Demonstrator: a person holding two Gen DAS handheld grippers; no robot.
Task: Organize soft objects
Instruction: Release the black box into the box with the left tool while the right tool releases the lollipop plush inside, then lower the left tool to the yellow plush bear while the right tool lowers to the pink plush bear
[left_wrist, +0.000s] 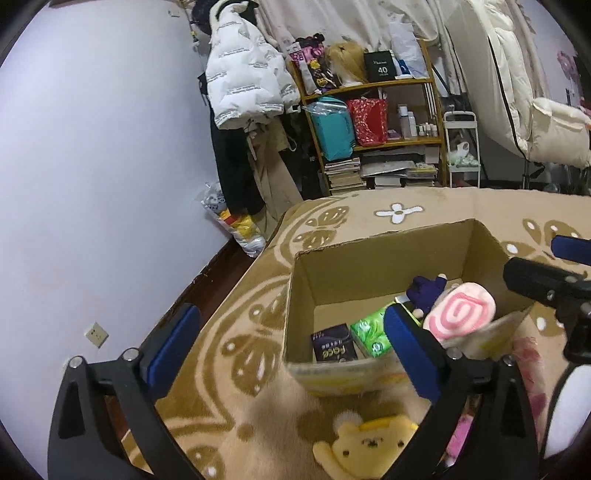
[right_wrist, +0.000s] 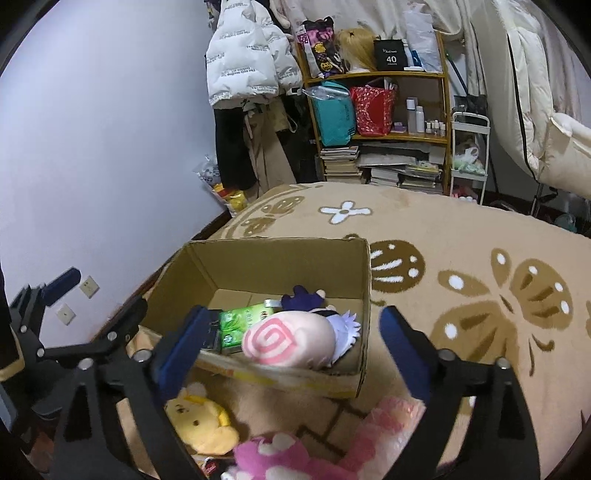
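On tan patterned blanket (right_wrist: 461, 229): cardboard box (right_wrist: 295, 258) | behind: cluttered shelf (right_wrist: 384, 107), lilac wall (right_wrist: 92, 147)

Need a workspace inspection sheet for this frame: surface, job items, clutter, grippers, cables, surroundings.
Surface: beige patterned blanket.
Job's things: cardboard box holds pink swirl plush, purple doll, green tissue packs, dark pack. Yellow bear plush and pink plush lie outside, in front of the box.
Clutter: pink wrapped packet beside the box.
Grippers: left gripper open, empty; right gripper open, empty.
Cables: nothing seen.
Surroundings: shelf, white jacket, wall sockets.
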